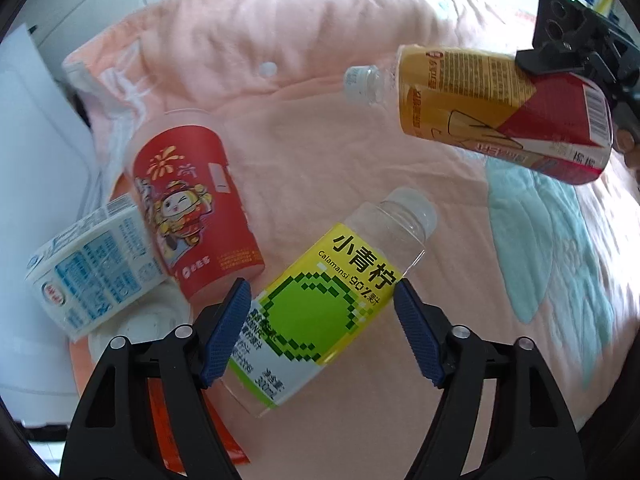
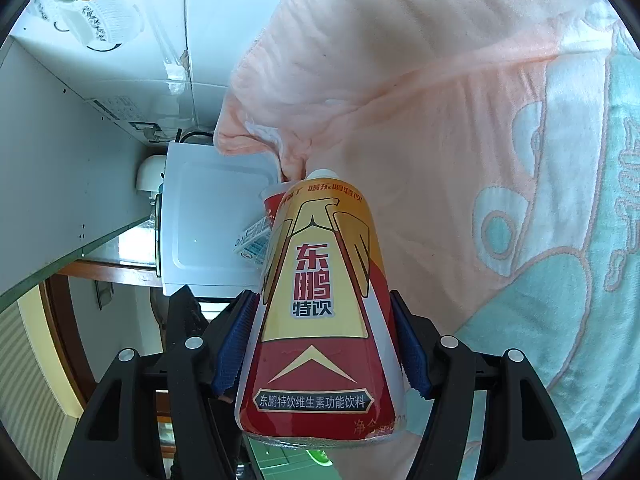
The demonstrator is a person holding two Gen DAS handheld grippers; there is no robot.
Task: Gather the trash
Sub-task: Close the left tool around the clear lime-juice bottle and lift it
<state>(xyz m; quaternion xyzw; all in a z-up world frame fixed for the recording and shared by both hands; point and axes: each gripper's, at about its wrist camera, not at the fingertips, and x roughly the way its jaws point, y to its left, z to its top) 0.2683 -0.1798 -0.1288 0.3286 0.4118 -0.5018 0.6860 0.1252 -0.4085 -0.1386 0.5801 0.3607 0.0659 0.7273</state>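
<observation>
A pink quilt [image 1: 320,92] with teal patches is covering the bed, and empty drink containers are lying across it. The right gripper [image 2: 326,344] is pinching a gold-and-red energy drink bottle [image 2: 320,304] by its lower body and holding it above the quilt, cap pointing away. The left gripper [image 1: 320,320] is hanging spread around a clear bottle with a yellow-green label [image 1: 320,308] lying near the quilt's front edge, its blue pads just beside the label. To the left, a red paper cup [image 1: 192,208] is lying on its side, touching a white carton [image 1: 92,268].
</observation>
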